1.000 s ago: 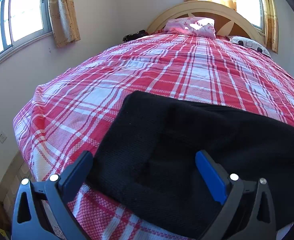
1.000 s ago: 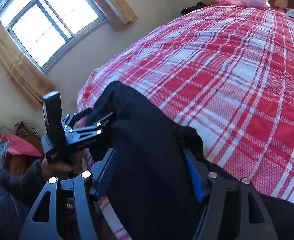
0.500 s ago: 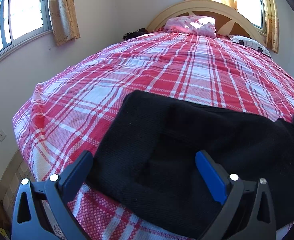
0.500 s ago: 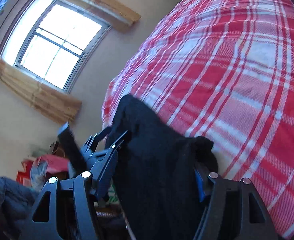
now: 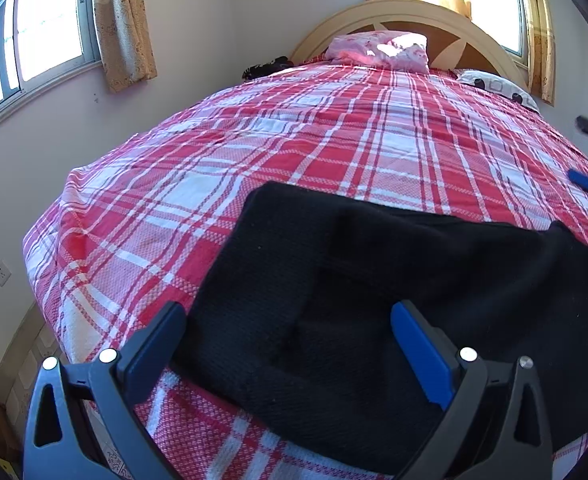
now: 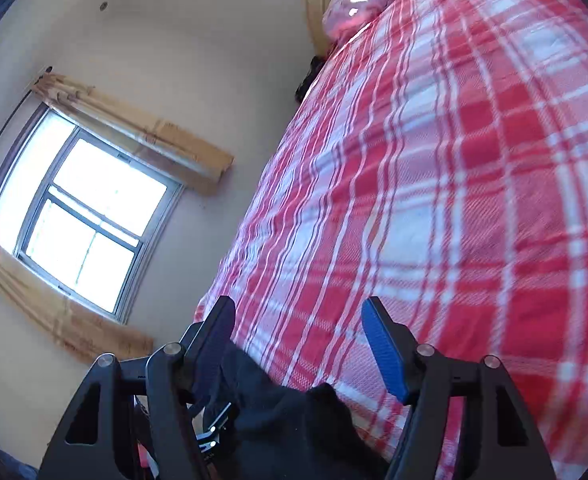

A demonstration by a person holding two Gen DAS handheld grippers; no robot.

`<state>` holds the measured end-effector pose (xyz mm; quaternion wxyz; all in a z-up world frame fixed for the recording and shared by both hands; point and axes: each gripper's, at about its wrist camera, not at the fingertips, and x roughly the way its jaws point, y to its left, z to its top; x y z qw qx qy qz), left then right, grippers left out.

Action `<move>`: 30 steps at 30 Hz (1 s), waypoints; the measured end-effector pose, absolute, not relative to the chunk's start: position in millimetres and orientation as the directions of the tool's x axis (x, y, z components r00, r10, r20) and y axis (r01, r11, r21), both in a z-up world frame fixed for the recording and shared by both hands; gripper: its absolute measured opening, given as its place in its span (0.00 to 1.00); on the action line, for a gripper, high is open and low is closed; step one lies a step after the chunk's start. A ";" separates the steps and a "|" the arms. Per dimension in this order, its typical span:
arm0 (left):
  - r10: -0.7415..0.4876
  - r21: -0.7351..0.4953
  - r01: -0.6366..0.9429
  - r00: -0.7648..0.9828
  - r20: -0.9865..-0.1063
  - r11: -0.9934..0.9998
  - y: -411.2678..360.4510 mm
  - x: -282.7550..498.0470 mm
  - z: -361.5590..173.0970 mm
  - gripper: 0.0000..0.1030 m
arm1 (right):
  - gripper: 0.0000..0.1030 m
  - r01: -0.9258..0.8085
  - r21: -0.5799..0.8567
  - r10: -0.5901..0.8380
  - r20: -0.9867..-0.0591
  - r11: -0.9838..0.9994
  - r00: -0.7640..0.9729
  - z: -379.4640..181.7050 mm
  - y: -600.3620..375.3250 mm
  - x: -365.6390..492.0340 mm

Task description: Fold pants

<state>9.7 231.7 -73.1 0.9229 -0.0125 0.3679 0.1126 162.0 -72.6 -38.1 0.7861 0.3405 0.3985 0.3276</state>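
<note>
Black pants point(image 5: 374, 300) are spread on the plaid bedspread point(image 5: 294, 152) at the near edge. The left gripper point(image 5: 290, 344) is angled downward, jaws wide, cloth between them ungripped. The right gripper point(image 6: 298, 344), rolled sideways, is held open; the pants have slipped back behind its fingers since earlier.

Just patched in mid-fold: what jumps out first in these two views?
The red plaid bedspread fills both views. Black pants lie bunched at its near edge, between the left gripper's open jaws. The right gripper is open too, rolled sideways, with the pants low between its jaws.
</note>
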 end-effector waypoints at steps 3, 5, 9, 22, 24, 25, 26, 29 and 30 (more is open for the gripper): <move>0.198 0.059 -0.217 0.704 -0.682 0.974 232.2 9.6 -72.3 1.00 | 0.65 -0.361 0.705 0.773 -0.430 0.610 0.467 -6.6 -61.6 139.8; 0.192 0.056 -0.213 0.702 -0.686 0.976 232.5 9.9 -72.1 1.00 | 0.53 -0.451 0.624 0.767 -0.466 0.638 0.441 5.5 -37.1 120.0; 0.176 0.050 -0.199 0.688 -0.704 0.979 235.5 10.9 -69.3 1.00 | 0.33 -0.521 0.571 0.766 -0.554 0.635 0.326 -17.0 7.0 96.7; 0.211 0.063 -0.225 0.726 -0.654 0.972 234.5 0.5 -51.2 1.00 | 0.07 -0.417 0.499 0.650 -0.608 0.759 0.456 -35.3 -26.2 35.2; 0.182 0.043 -0.201 0.752 -0.634 0.979 228.9 -2.6 -45.7 1.00 | 0.07 -0.391 0.466 0.608 -0.598 0.794 0.522 -34.5 -42.3 12.8; 0.157 0.033 -0.177 0.758 -0.633 0.984 224.2 -1.8 -44.7 1.00 | 0.08 -0.363 0.452 0.579 -0.609 0.815 0.542 -36.9 -51.0 4.9; 0.147 0.036 -0.161 0.754 -0.640 0.986 219.3 0.6 -45.1 1.00 | 0.09 -0.316 0.425 0.529 -0.648 0.848 0.548 -45.2 -57.2 1.5; 0.154 0.075 -0.140 0.734 -0.662 0.987 202.5 6.5 -45.4 1.00 | 0.09 -0.268 0.448 0.518 -0.661 0.853 0.543 -55.8 -78.1 -14.5; 0.142 0.066 -0.130 0.741 -0.657 0.989 197.8 5.2 -42.2 1.00 | 0.09 -0.250 0.457 0.512 -0.651 0.854 0.560 -49.6 -86.8 -21.1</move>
